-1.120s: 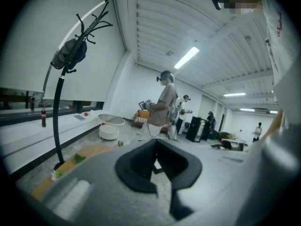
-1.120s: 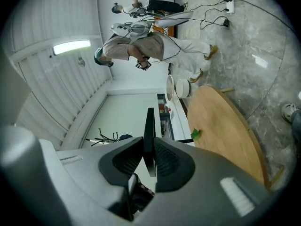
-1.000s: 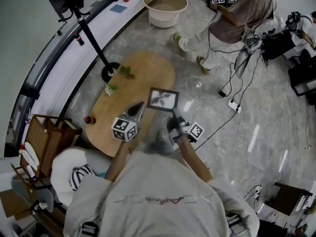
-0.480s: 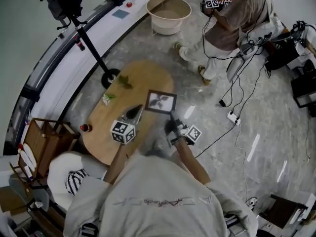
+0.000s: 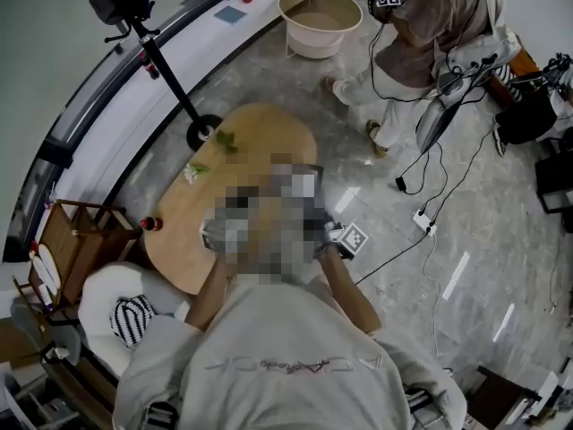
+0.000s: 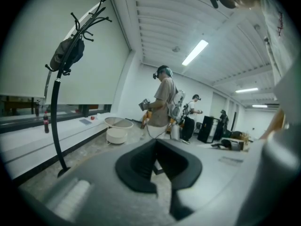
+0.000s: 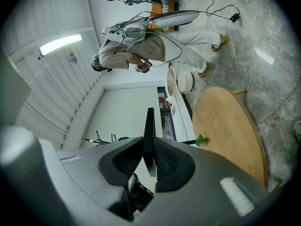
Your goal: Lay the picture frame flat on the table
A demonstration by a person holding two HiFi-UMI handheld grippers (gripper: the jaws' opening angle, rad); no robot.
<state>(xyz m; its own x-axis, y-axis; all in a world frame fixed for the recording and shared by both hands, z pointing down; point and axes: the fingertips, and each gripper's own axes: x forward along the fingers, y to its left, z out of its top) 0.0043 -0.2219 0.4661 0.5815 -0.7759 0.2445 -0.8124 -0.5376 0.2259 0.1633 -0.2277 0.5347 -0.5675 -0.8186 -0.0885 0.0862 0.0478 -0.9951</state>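
Note:
The picture frame [image 7: 149, 128] shows edge-on in the right gripper view as a thin dark slab standing upright. My right gripper [image 7: 149, 157] is shut on its lower edge and holds it in the air, left of the oval wooden table [image 7: 230, 131]. In the head view a blurred patch covers the frame and both sets of jaws. Only the right gripper's marker cube [image 5: 352, 237] shows there, at the table's [image 5: 260, 141] near right edge. My left gripper [image 6: 156, 147] points level across the room, shut with nothing between its fingers.
Green sprigs [image 5: 224, 139] and a small red thing [image 5: 152, 224] lie on the table. A black coat stand [image 5: 157, 56] rises behind it, by a round tub [image 5: 320, 12]. A person [image 5: 430, 25] stands at the back right. Cables [image 5: 421, 213] cross the floor. A wooden rack [image 5: 76, 240] stands to the left.
The view has shifted a little and a blurred patch now covers the frame and jaws. The right gripper's cube stays by the table's near right edge. The person behind has stepped further off.

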